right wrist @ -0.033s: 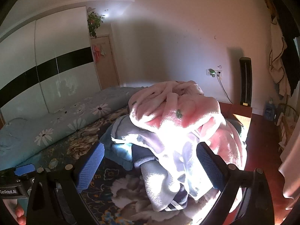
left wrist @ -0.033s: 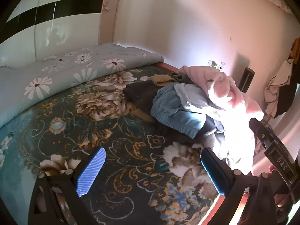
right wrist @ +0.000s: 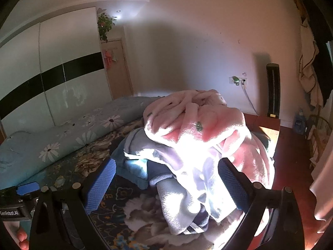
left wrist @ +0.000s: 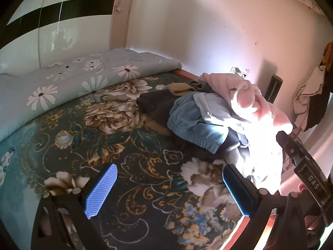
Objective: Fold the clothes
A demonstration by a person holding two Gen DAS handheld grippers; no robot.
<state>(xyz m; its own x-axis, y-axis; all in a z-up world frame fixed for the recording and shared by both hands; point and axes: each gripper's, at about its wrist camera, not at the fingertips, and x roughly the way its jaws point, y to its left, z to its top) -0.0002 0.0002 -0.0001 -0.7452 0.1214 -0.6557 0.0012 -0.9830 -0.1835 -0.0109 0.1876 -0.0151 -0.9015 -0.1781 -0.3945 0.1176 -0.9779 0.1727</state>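
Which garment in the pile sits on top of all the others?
The fluffy pink garment: it crowns the heap, draped over the pale grey-white fleece and the light blue ribbed piece, which both lie lower, nearer the floral bedspread.

Clothes pile (left wrist: pixel 218 112) on bed (left wrist: pixel 129 166), quilt (left wrist: pixel 62 83) behind.

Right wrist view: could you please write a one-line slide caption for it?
Open right gripper faces an unfolded clothes pile, topped by a pink fleece, on the floral bed.
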